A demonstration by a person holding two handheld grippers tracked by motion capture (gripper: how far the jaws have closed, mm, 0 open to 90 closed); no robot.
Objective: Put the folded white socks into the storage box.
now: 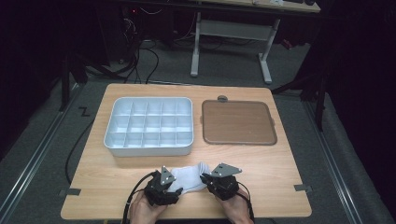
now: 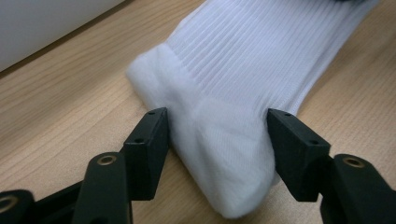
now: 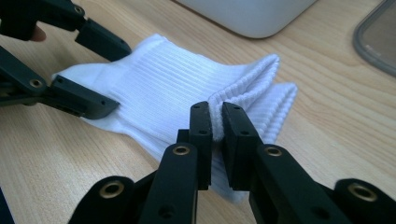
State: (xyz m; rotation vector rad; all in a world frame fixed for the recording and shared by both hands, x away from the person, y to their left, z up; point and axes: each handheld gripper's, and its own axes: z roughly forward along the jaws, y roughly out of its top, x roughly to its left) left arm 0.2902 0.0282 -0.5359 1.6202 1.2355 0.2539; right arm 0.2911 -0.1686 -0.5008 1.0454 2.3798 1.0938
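a dim lab or recording studio: a wooden table (image 1: 116,196) on grey carpet, metal floor rails (image 1: 32,163) along both its sides, loose black cables (image 1: 144,60) and a white-framed desk (image 1: 231,32) beyond its far edge.

The bench (image 1: 275,177) is a light wooden top with rounded corners, standing on grey carpet (image 1: 355,177). Metal floor rails (image 1: 32,163) run along both its sides. Beyond it a white-framed desk (image 1: 231,35) with T-shaped feet stands against a dark backdrop, and black cables (image 1: 140,56) lie coiled on the floor near its left foot. The surroundings are dim; light falls mainly on the bench top. Small grey tape strips (image 1: 302,188) sit near the bench's front corners.
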